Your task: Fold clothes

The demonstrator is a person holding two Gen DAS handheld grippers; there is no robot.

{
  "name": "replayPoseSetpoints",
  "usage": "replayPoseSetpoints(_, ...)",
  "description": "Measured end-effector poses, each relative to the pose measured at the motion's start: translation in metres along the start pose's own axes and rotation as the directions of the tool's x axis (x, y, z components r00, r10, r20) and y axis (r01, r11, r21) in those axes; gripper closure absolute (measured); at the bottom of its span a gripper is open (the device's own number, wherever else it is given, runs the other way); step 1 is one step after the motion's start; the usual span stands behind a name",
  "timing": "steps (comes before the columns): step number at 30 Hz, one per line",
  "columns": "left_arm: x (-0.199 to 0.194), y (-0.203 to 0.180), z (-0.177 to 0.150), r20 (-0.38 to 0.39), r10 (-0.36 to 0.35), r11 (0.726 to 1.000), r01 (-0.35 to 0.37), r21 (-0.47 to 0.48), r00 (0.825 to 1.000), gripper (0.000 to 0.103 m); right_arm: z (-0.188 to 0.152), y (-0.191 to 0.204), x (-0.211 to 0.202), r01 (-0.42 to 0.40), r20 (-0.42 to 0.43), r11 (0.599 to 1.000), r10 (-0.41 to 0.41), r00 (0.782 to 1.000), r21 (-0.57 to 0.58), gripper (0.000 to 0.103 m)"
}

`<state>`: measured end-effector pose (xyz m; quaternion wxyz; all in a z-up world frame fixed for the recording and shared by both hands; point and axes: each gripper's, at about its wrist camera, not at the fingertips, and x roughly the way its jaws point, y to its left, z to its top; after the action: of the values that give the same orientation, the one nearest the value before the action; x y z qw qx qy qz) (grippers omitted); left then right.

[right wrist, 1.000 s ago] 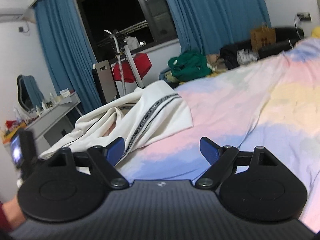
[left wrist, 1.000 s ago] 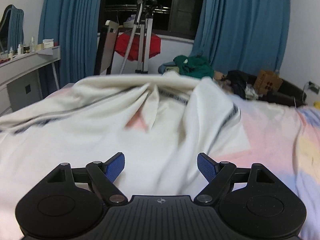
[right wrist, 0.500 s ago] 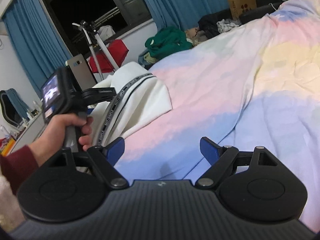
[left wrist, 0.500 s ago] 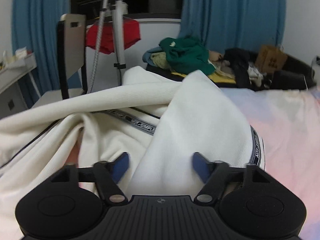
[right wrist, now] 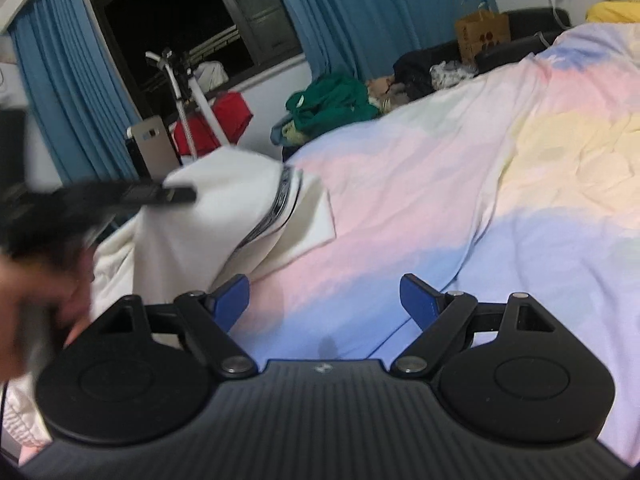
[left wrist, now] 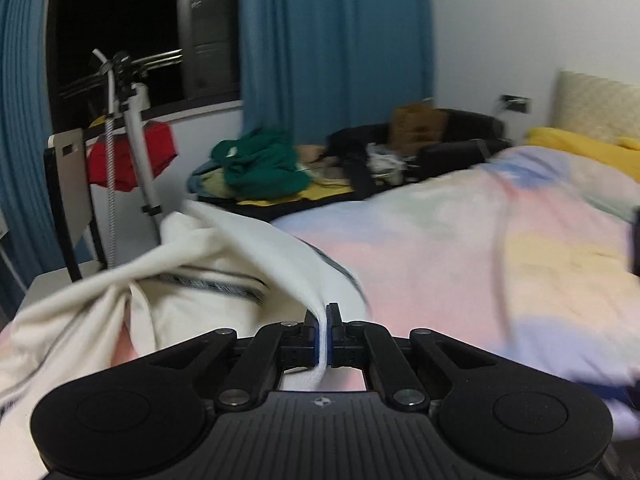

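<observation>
While the left gripper (left wrist: 323, 334) pinches a fold of the cream garment (left wrist: 192, 280), lying bunched on the pastel bedspread (right wrist: 460, 184), right gripper (right wrist: 325, 300) wide, empty; step reads as lifting an edge; next likely needs a second hold.

Garment (left wrist: 208, 280) on bed's (left wrist: 460, 260) left part, clothes pile (left wrist: 260, 168) behind, rack (left wrist: 132, 128) further left

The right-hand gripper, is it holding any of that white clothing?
No, the right gripper is open over the pastel bedspread, apart from the white garment.
</observation>
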<state>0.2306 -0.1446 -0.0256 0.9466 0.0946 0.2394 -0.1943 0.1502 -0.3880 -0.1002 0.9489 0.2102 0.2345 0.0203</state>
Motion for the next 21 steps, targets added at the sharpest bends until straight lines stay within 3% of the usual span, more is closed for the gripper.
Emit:
replayPoseSetpoints(5,-0.08,-0.015,-0.069,0.011,-0.019,0.994,0.02,-0.105,1.0,0.1,0.004,-0.006,-0.028,0.028,0.057,1.0,-0.028,0.998,0.009,0.019)
replayPoseSetpoints(9,-0.117,-0.004,-0.121,-0.014,-0.005,0.978,0.002,-0.206,1.0,0.1,0.002,-0.002,-0.041,0.006,0.059,1.0,-0.006,0.998,-0.005,0.019)
replayPoseSetpoints(16,-0.116,0.022,-0.136,-0.007,-0.041,0.924,0.036,-0.381,0.999,0.1,0.0,0.031,-0.032,-0.143,-0.059,0.986,0.138,0.989,-0.086,0.019)
replayPoseSetpoints(20,-0.106,0.036,-0.147,0.027,-0.118,0.864,0.116,-0.49,0.993,0.099,0.019,0.073,-0.01,-0.187,-0.081,0.957,0.173,0.982,-0.22,0.02)
replayPoseSetpoints(21,-0.102,0.038,-0.151,0.022,-0.125,0.86,0.119,-0.496,0.992,0.099,0.027,0.085,0.002,-0.189,-0.088,0.95,0.172,0.981,-0.248,0.02)
